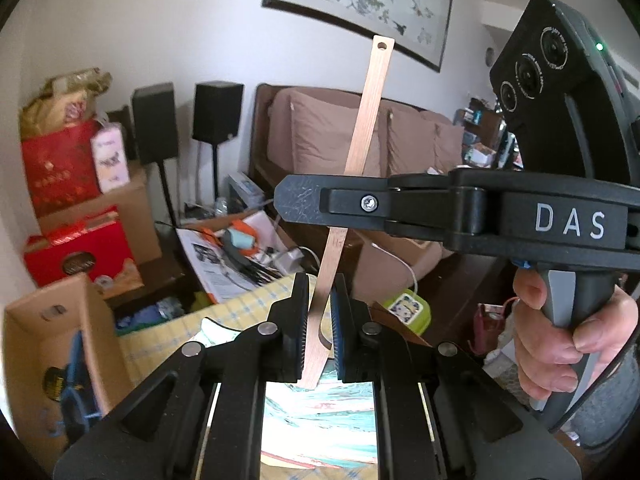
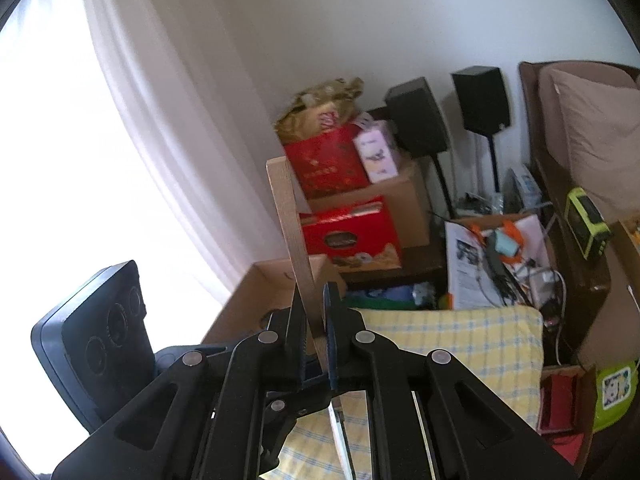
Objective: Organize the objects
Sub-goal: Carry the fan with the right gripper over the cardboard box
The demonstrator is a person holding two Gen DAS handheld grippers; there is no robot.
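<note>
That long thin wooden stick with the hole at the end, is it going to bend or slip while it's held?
The wooden stick looks stiff: it stands straight above the left tongs without drooping. It seems light, being thin. Held near one end, it may pivot, though the right tongs also appear to clamp it.

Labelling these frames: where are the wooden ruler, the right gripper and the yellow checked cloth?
Wooden ruler (image 1: 370,108), left wrist view, upper shaft.
Right gripper (image 2: 316,344), right wrist view, between fingertips.
Yellow checked cloth (image 2: 460,340), right wrist view, bare middle.
</note>
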